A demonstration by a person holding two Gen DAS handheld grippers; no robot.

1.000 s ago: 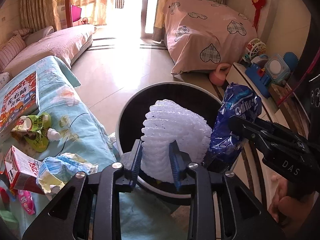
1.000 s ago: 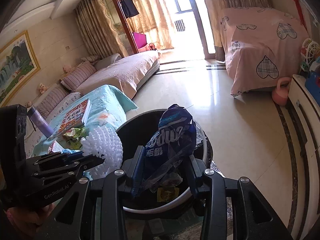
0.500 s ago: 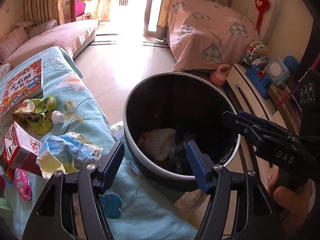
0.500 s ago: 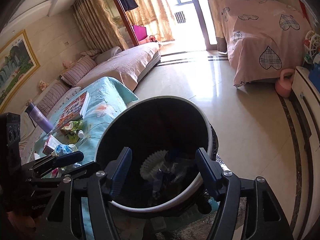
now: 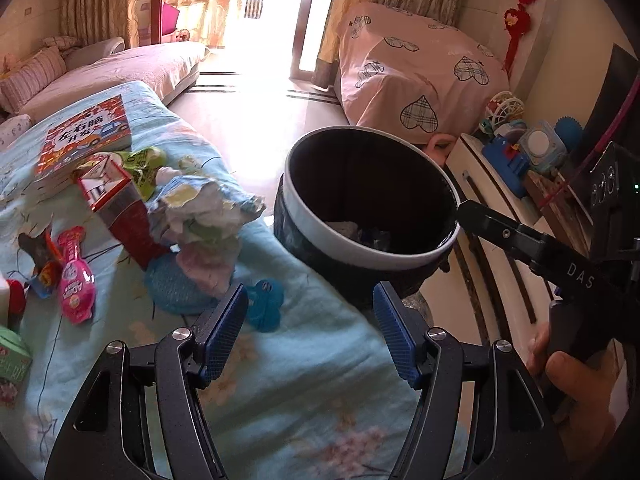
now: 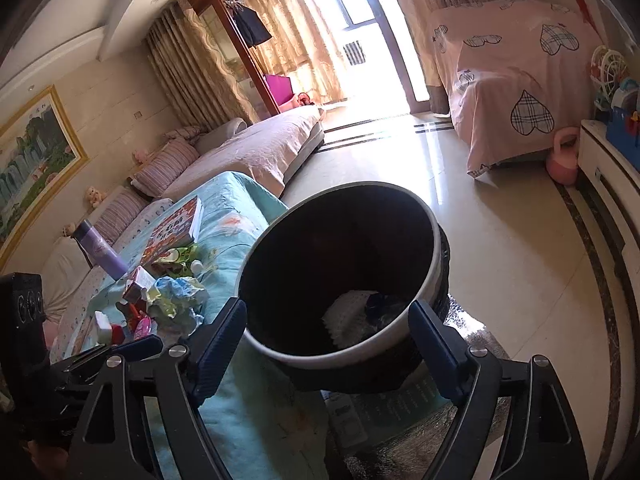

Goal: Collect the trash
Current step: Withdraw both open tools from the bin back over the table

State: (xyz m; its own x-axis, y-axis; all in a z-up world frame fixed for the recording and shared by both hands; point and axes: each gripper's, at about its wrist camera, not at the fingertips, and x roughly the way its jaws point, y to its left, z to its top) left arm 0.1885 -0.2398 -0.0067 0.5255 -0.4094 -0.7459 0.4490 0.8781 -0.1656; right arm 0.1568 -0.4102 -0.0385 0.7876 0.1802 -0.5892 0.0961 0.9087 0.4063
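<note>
A round bin with a white rim (image 5: 362, 246) (image 6: 340, 354) stands beside the table covered in a light blue cloth (image 5: 312, 380). White foam netting (image 6: 346, 312) and a blue wrapper (image 6: 380, 304) lie inside the bin. My left gripper (image 5: 310, 338) is open and empty above the cloth, near the bin. My right gripper (image 6: 326, 354) is open and empty at the bin's near rim. On the table lie a crumpled wrapper (image 5: 204, 210), a red carton (image 5: 120, 208), a green pouch (image 5: 142, 164) and a pink packet (image 5: 76, 280).
A children's book (image 5: 86, 136) and a purple bottle (image 6: 100, 250) sit at the table's far end. A blue mesh item (image 5: 176, 286) and a blue clip (image 5: 264, 304) lie on the cloth. A low white cabinet with toys (image 5: 516, 152) stands right of the bin.
Both grippers opened and dropped the foam netting and the blue wrapper into the bin. Since then the left gripper has swung left over the table.
</note>
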